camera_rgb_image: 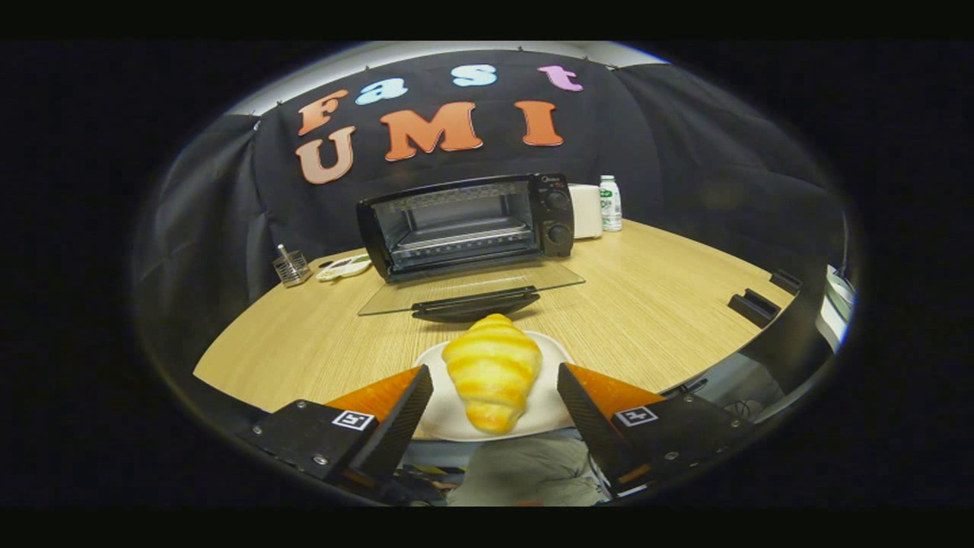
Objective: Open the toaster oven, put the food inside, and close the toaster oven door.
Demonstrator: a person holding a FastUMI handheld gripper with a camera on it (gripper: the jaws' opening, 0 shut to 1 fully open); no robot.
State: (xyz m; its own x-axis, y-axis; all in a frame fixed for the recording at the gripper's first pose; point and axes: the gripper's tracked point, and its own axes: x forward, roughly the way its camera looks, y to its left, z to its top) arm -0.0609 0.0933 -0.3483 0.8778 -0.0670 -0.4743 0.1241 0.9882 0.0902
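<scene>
Flanking croissant (pixel 492 373) on plate (pixel 456 415) at desk (pixel 647 304) near edge, fingers (pixel 493 399) wide apart, gripping nothing; toaster oven (pixel 464 224) door (pixel 472 288) down, brand unreadable

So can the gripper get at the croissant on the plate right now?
Probably yes: the gripper is open, its jaws either side of the croissant on the white plate, not touching it, with nothing between them and it.

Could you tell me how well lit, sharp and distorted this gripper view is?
Gripper view: even light on the croissant; fisheye bends the table edge; oven interior dim, its lowered glass door faintly reflective; open tongs flank the croissant, fairly sharp.
</scene>
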